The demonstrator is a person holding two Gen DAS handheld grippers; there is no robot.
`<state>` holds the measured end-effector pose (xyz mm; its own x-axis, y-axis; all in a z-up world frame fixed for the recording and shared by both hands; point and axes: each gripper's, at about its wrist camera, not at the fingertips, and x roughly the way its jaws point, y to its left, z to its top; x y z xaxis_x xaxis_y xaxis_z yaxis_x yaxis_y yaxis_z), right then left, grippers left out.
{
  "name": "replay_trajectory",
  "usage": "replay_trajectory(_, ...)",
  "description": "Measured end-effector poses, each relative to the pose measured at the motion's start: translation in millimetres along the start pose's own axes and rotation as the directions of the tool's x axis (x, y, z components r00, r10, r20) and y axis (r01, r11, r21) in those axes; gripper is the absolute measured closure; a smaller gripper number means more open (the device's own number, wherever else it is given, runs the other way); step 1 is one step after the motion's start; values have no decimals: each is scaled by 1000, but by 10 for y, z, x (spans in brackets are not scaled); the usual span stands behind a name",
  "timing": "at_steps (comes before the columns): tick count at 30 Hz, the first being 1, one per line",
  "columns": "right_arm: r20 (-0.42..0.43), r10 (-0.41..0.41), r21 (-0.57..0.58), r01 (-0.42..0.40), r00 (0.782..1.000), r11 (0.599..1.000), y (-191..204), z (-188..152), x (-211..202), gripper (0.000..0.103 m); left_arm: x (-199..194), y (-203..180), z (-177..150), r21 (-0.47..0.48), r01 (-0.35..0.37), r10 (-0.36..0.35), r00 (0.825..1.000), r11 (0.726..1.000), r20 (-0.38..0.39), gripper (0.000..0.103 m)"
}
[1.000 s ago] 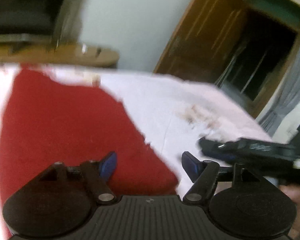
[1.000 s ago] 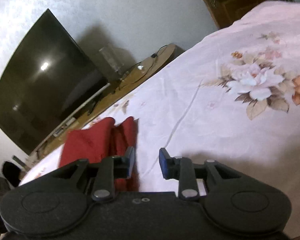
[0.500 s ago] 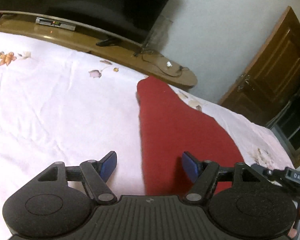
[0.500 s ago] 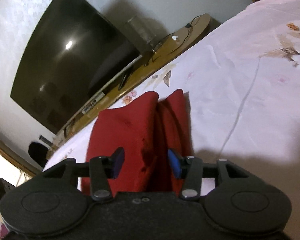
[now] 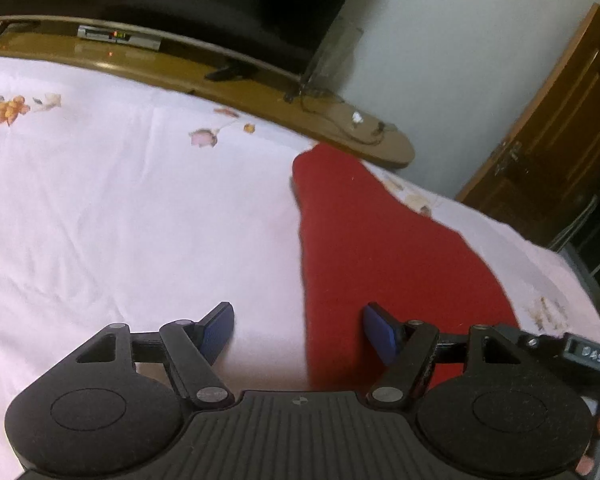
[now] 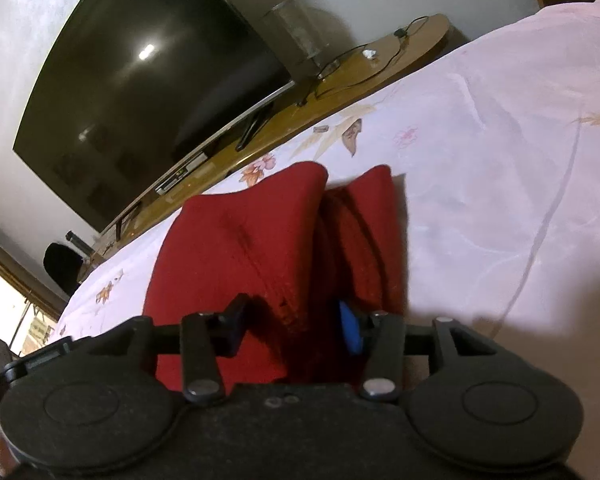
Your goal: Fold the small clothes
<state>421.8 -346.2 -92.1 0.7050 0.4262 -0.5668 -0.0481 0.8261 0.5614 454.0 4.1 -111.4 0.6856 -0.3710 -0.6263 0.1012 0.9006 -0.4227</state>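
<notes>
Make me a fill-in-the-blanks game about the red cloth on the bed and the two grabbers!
1. The cloth on the bed is coloured ____.
2. The sheet is printed with ____.
3. Both grippers, left gripper and right gripper, have their jaws ____.
4. Behind the bed, on the wooden shelf, stands a big dark ____.

Missing words: red; flowers; open; TV

The garment lies on the bed, toward its right side. Behind the bed runs a table carrying the television.
</notes>
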Motion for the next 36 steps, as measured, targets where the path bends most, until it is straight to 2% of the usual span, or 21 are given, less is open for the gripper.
replay_trajectory(1,-5,3,-9,-3,1000,1000,13,7,1,63,27,1,-2,-2,1,-2,1000,1000,-5,33)
replay_trajectory(2,-14,9,-21,-9,1000,1000,30,19,2,81,40,-3,-5,-3,3,-3,1000,1000,-5,33)
replay_trajectory(5,-17,-17,-109,15,1000,994,148,38,-17,86,46,-36,-5,7,-3,3,1000,1000,-4,33)
replay_trajectory(8,48,-29,-189,37,998,981,310,31,-176,88,2,-85,12,20,-3,3,1000,1000,9,33)
replay_trajectory(13,141,-11,-217,41,990,975,418,28,-527,88,-46,-287,49,99,18,-21,999,995,27,33)
replay_trajectory(15,158,-33,-203,65,987,977,381,9,-587,88,-10,-322,39,108,25,-27,1000,994,14,33)
replay_trajectory(17,139,-48,-153,69,989,986,245,-12,-536,88,80,-336,11,124,3,-1,1000,992,-18,32)
replay_trajectory(19,92,-106,-119,116,990,986,73,-94,-387,88,137,-316,-29,119,-2,5,1000,993,-20,19)
replay_trajectory(20,73,-121,-97,128,990,987,-15,-145,-317,88,148,-308,-38,122,-9,11,1000,992,-17,17)
replay_trajectory(22,71,-91,-26,93,993,995,-163,-202,-284,89,147,-297,-34,128,0,3,1000,992,-19,17)
replay_trajectory(24,74,-88,-21,89,993,996,-159,-185,-286,88,129,-314,0,146,-6,9,1000,989,-24,17)
replay_trajectory(27,88,-80,-59,86,993,995,-88,-117,-350,77,10,-392,101,190,-16,12,1000,982,23,17)
replay_trajectory(29,143,-72,-65,82,987,995,-73,-10,-406,62,0,-417,191,194,0,-8,999,981,39,17)
replay_trajectory(30,158,-61,-55,71,986,996,-87,56,-405,60,26,-422,238,192,0,-8,999,981,40,17)
replay_trajectory(33,123,-14,4,14,992,1000,-209,339,-190,58,160,-446,347,198,-4,-2,1000,980,30,17)
replay_trajectory(34,95,-21,13,20,995,1000,-230,406,-69,58,209,-454,368,202,-6,1,1000,979,24,17)
replay_trajectory(36,83,-39,20,38,996,999,-271,473,90,65,301,-464,391,207,-10,9,1000,978,7,17)
